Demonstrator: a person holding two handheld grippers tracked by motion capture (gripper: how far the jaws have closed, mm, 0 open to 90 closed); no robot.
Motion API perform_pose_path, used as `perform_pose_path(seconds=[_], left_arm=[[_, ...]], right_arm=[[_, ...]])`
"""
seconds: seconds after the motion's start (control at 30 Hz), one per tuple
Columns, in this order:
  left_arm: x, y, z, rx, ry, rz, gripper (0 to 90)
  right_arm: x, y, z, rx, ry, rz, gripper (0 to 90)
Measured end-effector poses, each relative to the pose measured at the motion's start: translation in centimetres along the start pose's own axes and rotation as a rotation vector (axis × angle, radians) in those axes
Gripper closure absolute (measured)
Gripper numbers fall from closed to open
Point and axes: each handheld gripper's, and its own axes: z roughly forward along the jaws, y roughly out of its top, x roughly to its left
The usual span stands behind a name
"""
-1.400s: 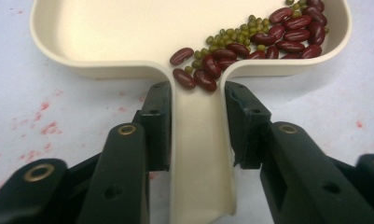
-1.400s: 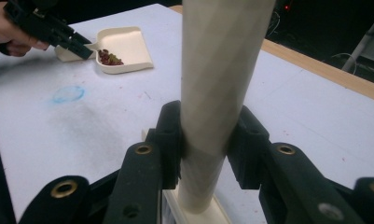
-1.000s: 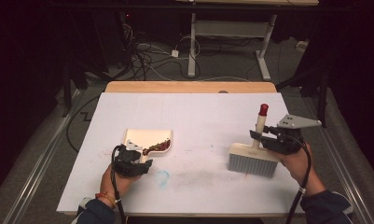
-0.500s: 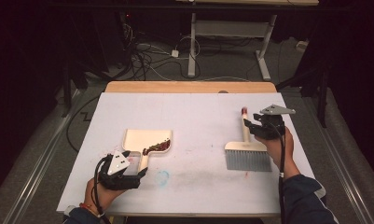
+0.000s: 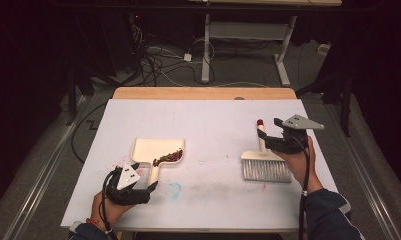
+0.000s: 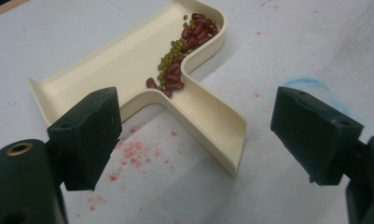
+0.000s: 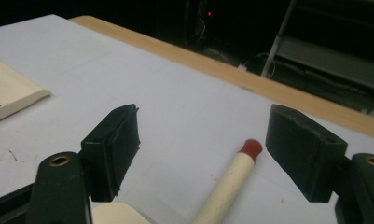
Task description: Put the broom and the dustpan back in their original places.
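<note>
Where beans [image 6: 184,46] pool: smooth cream dustpan [image 6: 128,70]

Bright table [image 5: 213,120], dark surroundings (soft shadows)

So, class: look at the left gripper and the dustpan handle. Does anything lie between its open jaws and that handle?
Nothing visible does. The left gripper has its jaws spread wide, and the dustpan handle end lies between them on bare table, with only faint red specks beside it.
</note>
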Motion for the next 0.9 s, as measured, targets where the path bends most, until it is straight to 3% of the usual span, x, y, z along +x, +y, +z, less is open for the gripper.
perform_pose_path(seconds=[0.13,0.43,0.9], left_arm=[[-0.2,0.2,0.0,-0.011,-0.006,0.008,17.2],[-0.2,0.2,-0.1,-0.031,-0.019,0.023,14.8],[-0.4,0.2,-0.2,-0.035,-0.021,0.038,15.0]], right_arm=[[0.5,0.4,-1.4,-0.063,0.012,-0.018,24.1],[2.5,0.5,-3.6,-0.103,0.042,-0.118,21.7],[4.0,-0.8,-5.8,-0.136,0.054,-0.161,21.0]])
